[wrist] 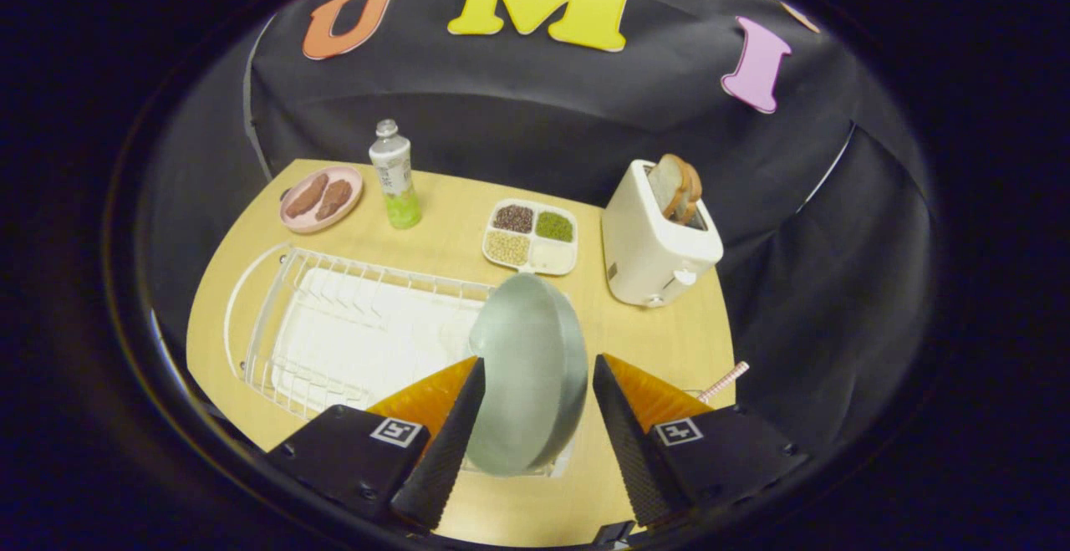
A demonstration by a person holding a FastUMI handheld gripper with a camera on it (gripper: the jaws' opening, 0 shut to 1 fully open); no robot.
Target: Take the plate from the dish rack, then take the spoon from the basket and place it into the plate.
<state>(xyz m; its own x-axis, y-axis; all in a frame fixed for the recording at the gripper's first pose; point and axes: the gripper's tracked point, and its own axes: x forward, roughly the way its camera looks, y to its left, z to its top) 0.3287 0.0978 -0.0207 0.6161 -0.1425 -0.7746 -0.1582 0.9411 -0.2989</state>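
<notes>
A light wooden table (pixel 435 242) stands against a black cloth wall. Far left, at the table's back edge, a pink dish (pixel 321 198) carries two brown pieces of food; just beside it stands a clear bottle (pixel 394 175) with green liquid at its base. Nearer the camera, a white wire dish rack (pixel 334 334) with a white tray occupies the table's left half. At centre, the grey plate (pixel 528 371) stands on edge at the rack's right end, between the fingers of the gripper (pixel 537 384). The fingers are spread: the left one touches or nearly touches the plate's rim, while a gap separates the right one from it. Beyond the plate lies a four-compartment tray (pixel 532 236) of grains. To the right, a white toaster (pixel 656 242) holds bread slices (pixel 677 187). A pink striped handle (pixel 726 381) protrudes beside the right finger; what it belongs to cannot be told.
</notes>
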